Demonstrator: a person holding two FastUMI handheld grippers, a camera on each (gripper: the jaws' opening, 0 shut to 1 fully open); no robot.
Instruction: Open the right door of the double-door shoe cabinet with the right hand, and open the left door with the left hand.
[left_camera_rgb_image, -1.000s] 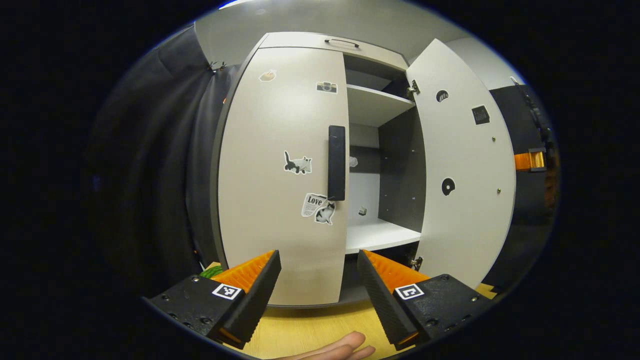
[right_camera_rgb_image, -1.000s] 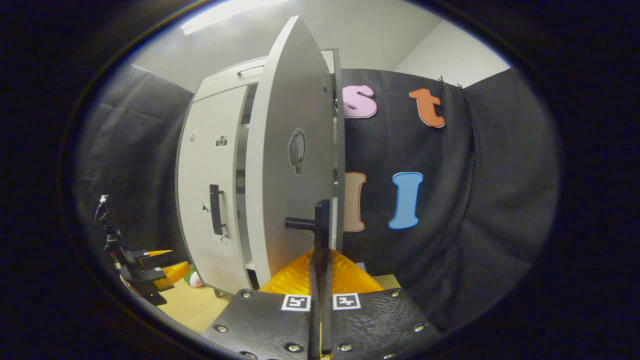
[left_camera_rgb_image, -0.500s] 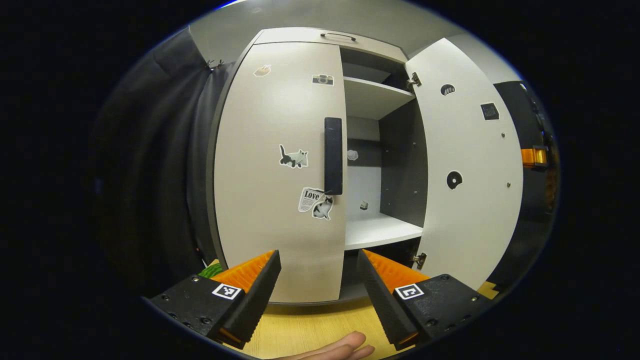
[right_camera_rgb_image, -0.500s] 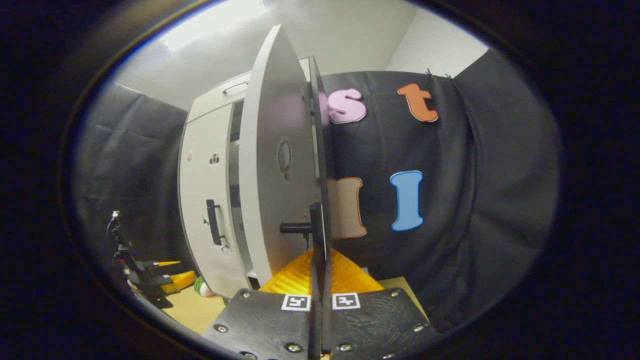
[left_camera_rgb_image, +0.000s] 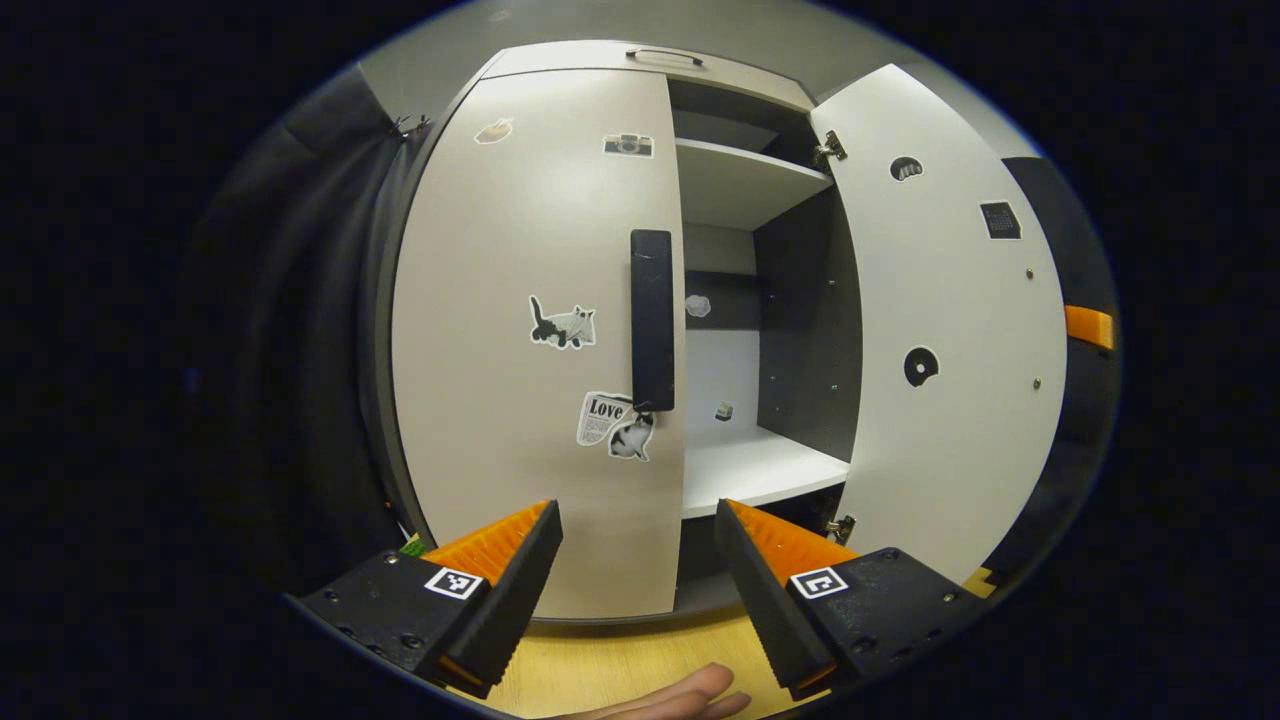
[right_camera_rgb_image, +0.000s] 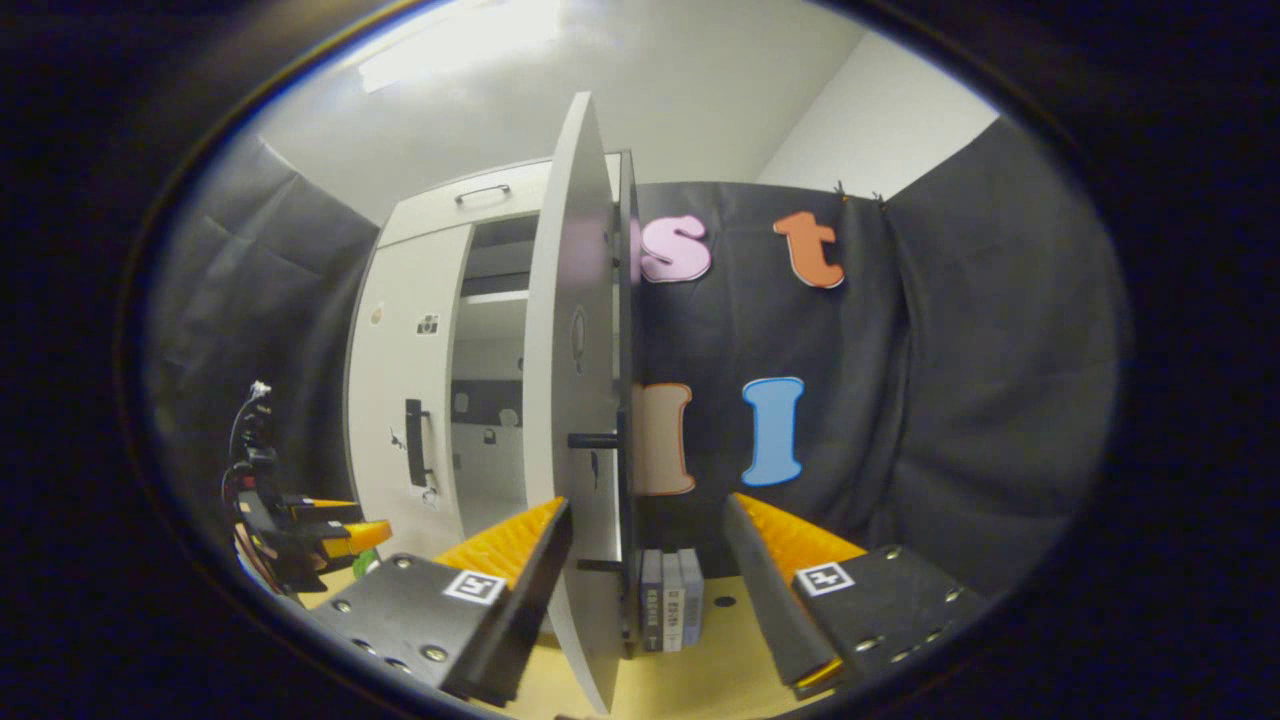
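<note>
The pale grey shoe cabinet (left_camera_rgb_image: 640, 62) has its left door (left_camera_rgb_image: 520, 330) closed, with several stickers and a black vertical handle (left_camera_rgb_image: 652, 320) on it. The right door (left_camera_rgb_image: 950, 350) is swung wide, baring white shelves (left_camera_rgb_image: 750, 465). My left gripper (left_camera_rgb_image: 640, 560) is open, a short way in front of the left door, below its handle. In the right gripper view the right door (right_camera_rgb_image: 575, 400) is seen edge-on, and its black handle (right_camera_rgb_image: 620, 480) stands just beyond my open right gripper (right_camera_rgb_image: 645, 570), untouched. The left gripper (right_camera_rgb_image: 320, 525) shows far left before the left door (right_camera_rgb_image: 400, 400).
A few upright books (right_camera_rgb_image: 670, 612) stand on the wooden floor (right_camera_rgb_image: 720, 670) behind the open door, against the black cloth wall (right_camera_rgb_image: 950, 400). A hand (left_camera_rgb_image: 680, 700) shows at the bottom of the left gripper view. Black cloth (left_camera_rgb_image: 300, 330) hangs left of the cabinet.
My right gripper has opened, let go of the right door's handle and drawn back a little. The right door has swung wider. My left gripper has come closer to the left door.
</note>
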